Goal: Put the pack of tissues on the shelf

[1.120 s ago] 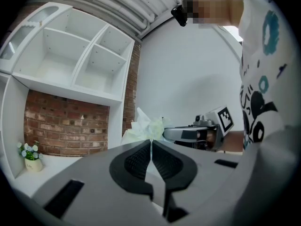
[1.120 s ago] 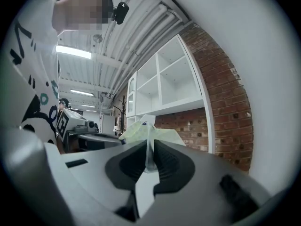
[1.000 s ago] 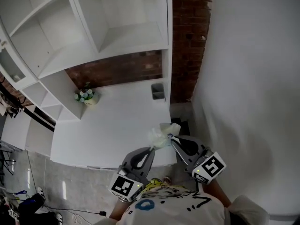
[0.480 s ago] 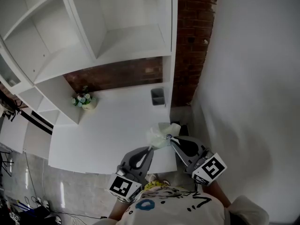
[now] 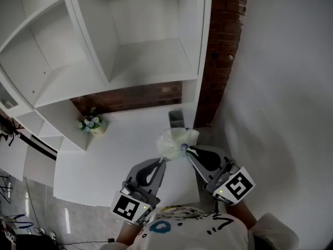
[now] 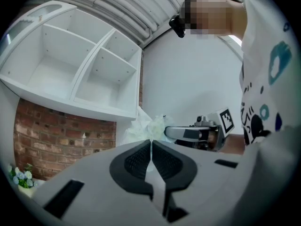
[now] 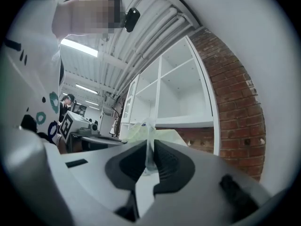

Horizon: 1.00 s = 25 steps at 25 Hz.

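Observation:
The pack of tissues (image 5: 174,141) is pale green in a crinkly clear wrapper, and both grippers hold it in the air over the white counter (image 5: 119,155). My left gripper (image 5: 162,159) is shut on the wrapper's left edge, my right gripper (image 5: 186,149) on its right edge. In the left gripper view the pack (image 6: 148,127) shows just past the closed jaws, with the right gripper (image 6: 188,133) beyond it. In the right gripper view the wrapper (image 7: 149,136) is pinched between the jaws. The white shelf (image 5: 151,53) with open compartments hangs above and ahead.
A small grey holder (image 5: 176,119) stands on the counter near the brick wall (image 5: 221,51). A little pot of flowers (image 5: 91,123) sits at the counter's left under the shelf. A white wall (image 5: 281,98) closes the right side. Grey floor (image 5: 31,212) lies at lower left.
Both grippers have risen and moved forward together with the pack, which now hangs nearer the grey holder and the shelf. The shelf looms larger in the head view.

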Each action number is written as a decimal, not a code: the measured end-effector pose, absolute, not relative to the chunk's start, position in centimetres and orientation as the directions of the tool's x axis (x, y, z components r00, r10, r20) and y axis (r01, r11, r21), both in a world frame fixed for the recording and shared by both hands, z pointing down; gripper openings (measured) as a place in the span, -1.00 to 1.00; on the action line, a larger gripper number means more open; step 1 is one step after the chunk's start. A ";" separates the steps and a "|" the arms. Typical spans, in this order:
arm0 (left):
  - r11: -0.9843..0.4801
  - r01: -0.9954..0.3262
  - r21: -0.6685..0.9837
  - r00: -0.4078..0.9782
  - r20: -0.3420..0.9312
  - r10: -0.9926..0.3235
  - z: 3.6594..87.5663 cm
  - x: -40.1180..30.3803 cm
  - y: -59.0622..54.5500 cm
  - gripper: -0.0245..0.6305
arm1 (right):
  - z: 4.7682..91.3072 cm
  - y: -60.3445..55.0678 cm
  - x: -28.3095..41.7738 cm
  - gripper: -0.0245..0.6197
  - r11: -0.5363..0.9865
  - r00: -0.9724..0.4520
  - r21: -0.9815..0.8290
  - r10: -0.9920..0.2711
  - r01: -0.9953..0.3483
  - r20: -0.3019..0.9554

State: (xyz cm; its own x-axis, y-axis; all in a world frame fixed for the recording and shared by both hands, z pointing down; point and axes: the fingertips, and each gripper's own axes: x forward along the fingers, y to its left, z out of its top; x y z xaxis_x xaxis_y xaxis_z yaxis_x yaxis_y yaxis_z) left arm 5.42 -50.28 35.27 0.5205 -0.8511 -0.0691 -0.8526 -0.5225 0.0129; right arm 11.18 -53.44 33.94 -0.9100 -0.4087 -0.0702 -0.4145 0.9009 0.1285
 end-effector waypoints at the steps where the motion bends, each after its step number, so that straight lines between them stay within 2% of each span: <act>1: -0.525 -0.851 0.004 0.523 -0.081 -0.849 34.5 5.0 -50.7 -0.88 | 33.2 -53.8 10.8 -0.79 0.900 -0.911 0.143 -0.405 -0.413 -0.078; 9: -0.526 -0.841 -0.124 0.540 -0.155 -0.827 28.6 2.6 -53.8 -0.87 | 25.7 -56.3 7.9 -0.79 0.864 -0.895 0.245 -0.402 -0.440 -0.192; 13: -0.505 -0.847 -0.164 0.529 -0.167 -0.832 26.1 1.2 -55.1 -0.87 | 23.2 -57.3 6.6 -0.79 0.834 -0.894 0.324 -0.403 -0.446 -0.194; 25: -0.400 -0.866 -0.300 0.459 -0.160 -0.874 19.8 -1.7 -59.6 -0.87 | 17.6 -62.7 3.9 -0.79 0.766 -0.867 0.407 -0.457 -0.497 -0.199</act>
